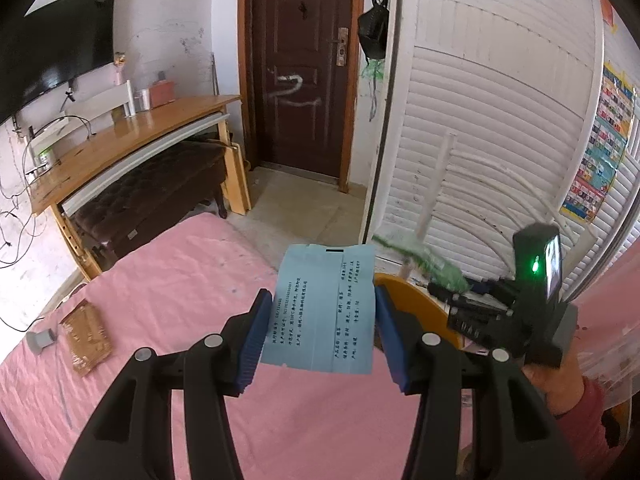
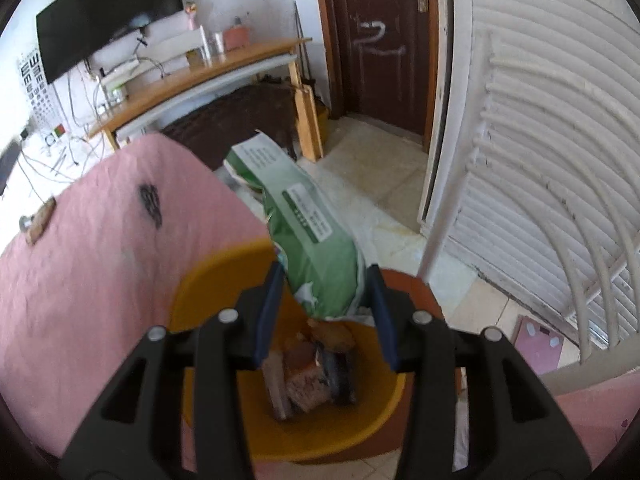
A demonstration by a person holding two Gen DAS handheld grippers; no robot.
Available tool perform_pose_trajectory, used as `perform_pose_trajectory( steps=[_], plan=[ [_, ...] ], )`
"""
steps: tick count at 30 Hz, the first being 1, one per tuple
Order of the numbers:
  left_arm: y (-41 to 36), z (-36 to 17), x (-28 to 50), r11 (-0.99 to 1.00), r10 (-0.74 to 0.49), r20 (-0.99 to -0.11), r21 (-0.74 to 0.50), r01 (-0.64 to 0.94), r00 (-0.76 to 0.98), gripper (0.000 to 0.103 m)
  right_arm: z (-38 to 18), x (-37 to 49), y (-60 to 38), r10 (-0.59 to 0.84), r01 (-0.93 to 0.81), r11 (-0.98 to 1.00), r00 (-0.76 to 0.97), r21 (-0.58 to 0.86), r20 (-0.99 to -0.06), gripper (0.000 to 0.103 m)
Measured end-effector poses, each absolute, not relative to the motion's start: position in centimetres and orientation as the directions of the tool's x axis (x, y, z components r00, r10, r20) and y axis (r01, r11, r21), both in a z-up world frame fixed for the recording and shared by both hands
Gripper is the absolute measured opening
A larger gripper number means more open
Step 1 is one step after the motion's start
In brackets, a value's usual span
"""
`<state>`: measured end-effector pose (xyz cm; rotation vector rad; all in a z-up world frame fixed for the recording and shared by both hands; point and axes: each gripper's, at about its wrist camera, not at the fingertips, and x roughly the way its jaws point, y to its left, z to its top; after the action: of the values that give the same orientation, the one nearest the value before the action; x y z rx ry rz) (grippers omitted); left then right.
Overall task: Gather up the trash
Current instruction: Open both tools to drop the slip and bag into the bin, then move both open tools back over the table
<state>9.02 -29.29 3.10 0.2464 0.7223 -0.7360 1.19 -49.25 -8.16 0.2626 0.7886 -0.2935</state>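
Note:
My left gripper (image 1: 320, 320) is shut on a pale blue printed paper slip (image 1: 326, 306), held upright over the pink bed (image 1: 168, 304). In the right wrist view my right gripper (image 2: 326, 304) is shut on a green and white plastic bag (image 2: 308, 236), which hangs tilted above an orange-yellow bin (image 2: 208, 280) beside the bed. Several wrappers and scraps lie at the bin's bottom (image 2: 312, 376). From the left wrist view the right gripper body (image 1: 520, 308) with its green light shows to the right, the green bag (image 1: 424, 260) blurred beyond it and the bin rim (image 1: 416, 300) below.
A flattened brown cardboard piece (image 1: 86, 334) and a small grey cylinder (image 1: 40, 340) lie on the bed's left part. A wooden desk (image 1: 132, 140) with cables, a dark bench (image 1: 152, 196), a brown door (image 1: 300, 68) and white louvred doors (image 1: 500, 132) ring the tiled floor (image 2: 380, 184).

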Motion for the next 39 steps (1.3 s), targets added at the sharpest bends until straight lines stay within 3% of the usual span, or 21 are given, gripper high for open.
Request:
perform_pose_trajectory(
  steps=[6,8,9,22,24,26,39],
  plan=[
    [-31.7,2.2,9.2,0.716,-0.513,-0.703,-0.033,0.698,0.493,0.048,-10.0,1.3,-49.2,-0.123,0.341,0.930,0.646,0.140,-0.754,0.044],
    [-32.3,1.8,9.1,0.712,-0.510,-0.709,-0.031,0.701,0.487,0.048,-10.2,1.5,-49.2,-0.107,0.330,0.932,0.644,0.148,-0.758,0.058],
    [-32.6,1.6,9.0,0.712,-0.508,-0.712,-0.030,0.702,0.485,0.048,-10.2,1.6,-49.1,-0.108,0.328,0.933,0.646,0.147,-0.756,0.060],
    [-35.9,-0.7,9.9,0.704,-0.504,-0.758,-0.084,0.705,0.414,0.051,-8.8,-0.2,-51.7,-0.137,0.404,0.889,0.687,0.218,-0.714,0.065],
    [-36.4,-0.9,10.0,0.708,-0.497,-0.761,-0.079,0.701,0.417,0.068,-8.7,-0.5,-52.1,-0.139,0.415,0.880,0.691,0.231,-0.710,0.065],
    [-36.6,-1.1,10.2,0.714,-0.497,-0.758,-0.081,0.696,0.421,0.074,-8.7,-0.6,-52.3,-0.141,0.421,0.876,0.691,0.236,-0.709,0.066],
    [-34.1,-0.8,11.2,0.763,-0.449,-0.734,-0.019,0.646,0.509,0.074,-8.0,-0.5,-51.8,-0.132,0.404,0.883,0.702,0.238,-0.700,0.066]
  ],
)
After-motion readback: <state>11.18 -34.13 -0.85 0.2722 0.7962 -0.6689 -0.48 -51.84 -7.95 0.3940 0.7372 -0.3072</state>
